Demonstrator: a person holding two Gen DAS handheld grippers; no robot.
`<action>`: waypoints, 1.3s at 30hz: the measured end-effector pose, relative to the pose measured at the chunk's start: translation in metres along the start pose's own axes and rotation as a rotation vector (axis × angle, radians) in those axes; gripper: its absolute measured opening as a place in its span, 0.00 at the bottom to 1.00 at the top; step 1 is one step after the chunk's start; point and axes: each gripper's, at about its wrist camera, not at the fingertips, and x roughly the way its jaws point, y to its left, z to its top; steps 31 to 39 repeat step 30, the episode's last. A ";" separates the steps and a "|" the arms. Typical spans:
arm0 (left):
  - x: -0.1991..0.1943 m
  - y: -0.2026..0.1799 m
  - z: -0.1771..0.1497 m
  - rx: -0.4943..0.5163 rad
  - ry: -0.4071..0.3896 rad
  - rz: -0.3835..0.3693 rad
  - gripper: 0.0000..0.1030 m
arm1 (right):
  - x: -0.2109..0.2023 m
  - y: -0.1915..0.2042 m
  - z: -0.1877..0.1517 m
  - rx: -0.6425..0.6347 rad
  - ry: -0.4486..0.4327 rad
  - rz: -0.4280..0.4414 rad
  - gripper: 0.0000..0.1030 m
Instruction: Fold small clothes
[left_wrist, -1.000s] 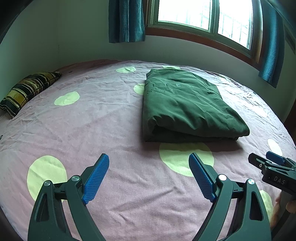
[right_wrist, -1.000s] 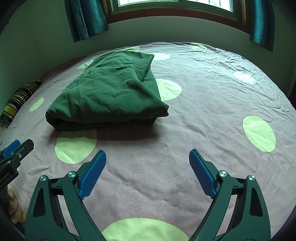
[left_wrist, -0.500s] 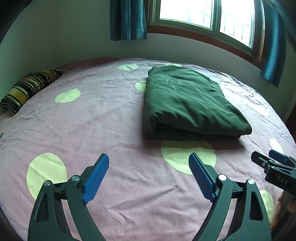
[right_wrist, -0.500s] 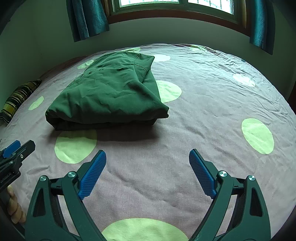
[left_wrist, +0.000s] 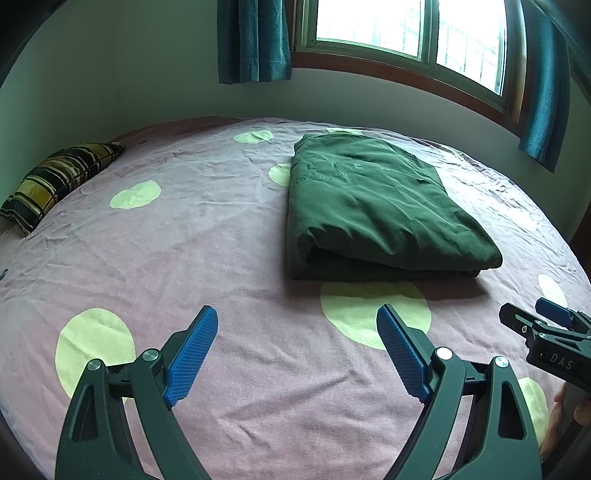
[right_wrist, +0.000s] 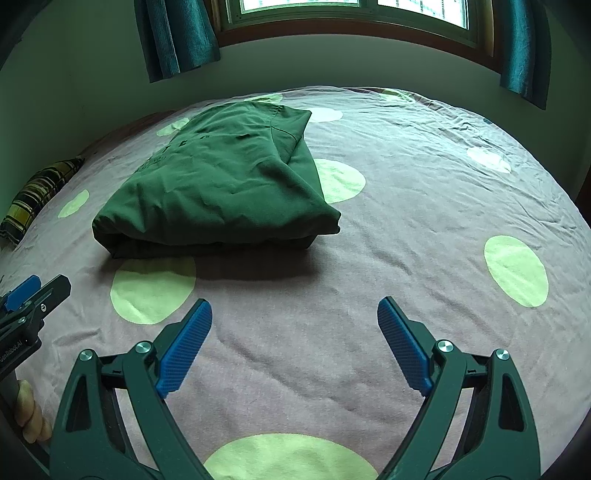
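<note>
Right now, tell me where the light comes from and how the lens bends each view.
Left wrist view: daylight blows out the window; the bed bulges round. Right wrist view: the folded green garment casts its shadow toward the camera; corners go dark.

Print on the garment (left_wrist: 325, 173) is too faint to read. The pillow (right_wrist: 37, 195) is cut by the frame edge. The person's hand (right_wrist: 31, 417) is mostly hidden behind the left gripper (right_wrist: 26, 310).

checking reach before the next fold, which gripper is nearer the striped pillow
Left. The left gripper hovers open on the striped pillow's side of the green garment; the right gripper sits farther across the bed.
</note>
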 end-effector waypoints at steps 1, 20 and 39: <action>0.000 0.000 0.000 0.004 -0.003 0.000 0.84 | 0.000 0.000 0.000 -0.001 0.000 0.000 0.88; -0.004 0.003 0.000 0.007 -0.058 0.000 0.88 | 0.003 0.008 -0.006 -0.014 0.015 0.006 0.88; -0.002 0.030 0.029 -0.102 0.000 -0.017 0.88 | -0.001 -0.013 0.013 0.021 0.013 0.057 0.88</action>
